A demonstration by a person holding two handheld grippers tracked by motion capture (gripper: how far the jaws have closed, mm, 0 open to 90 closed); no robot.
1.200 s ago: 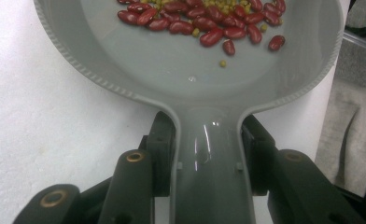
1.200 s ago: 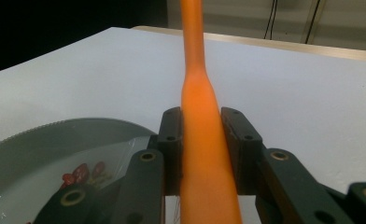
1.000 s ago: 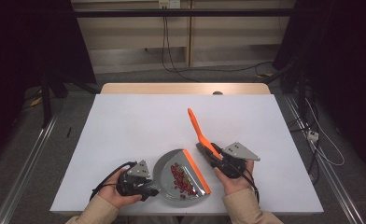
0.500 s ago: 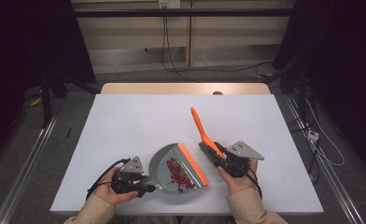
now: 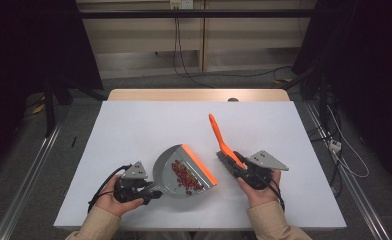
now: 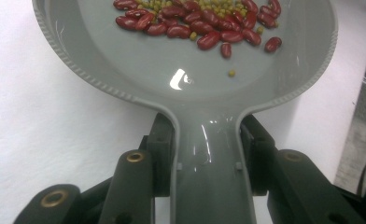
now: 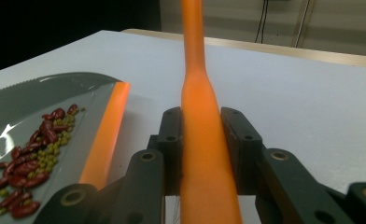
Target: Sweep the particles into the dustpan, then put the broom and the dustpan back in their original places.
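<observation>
My left claw (image 6: 209, 154) is pinching the dustpan (image 5: 170, 175) handle, beans (image 6: 204, 21) piled just ahead of it. My right claw (image 7: 202, 140) is clamped on the brush (image 5: 220, 140), dustpan just to its left on the surface (image 5: 149, 125).

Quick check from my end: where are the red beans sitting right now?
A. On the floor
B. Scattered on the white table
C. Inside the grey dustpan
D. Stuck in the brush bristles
C: the red beans lie in the pan of the grey dustpan, whose handle the left tongs clamp.
</observation>
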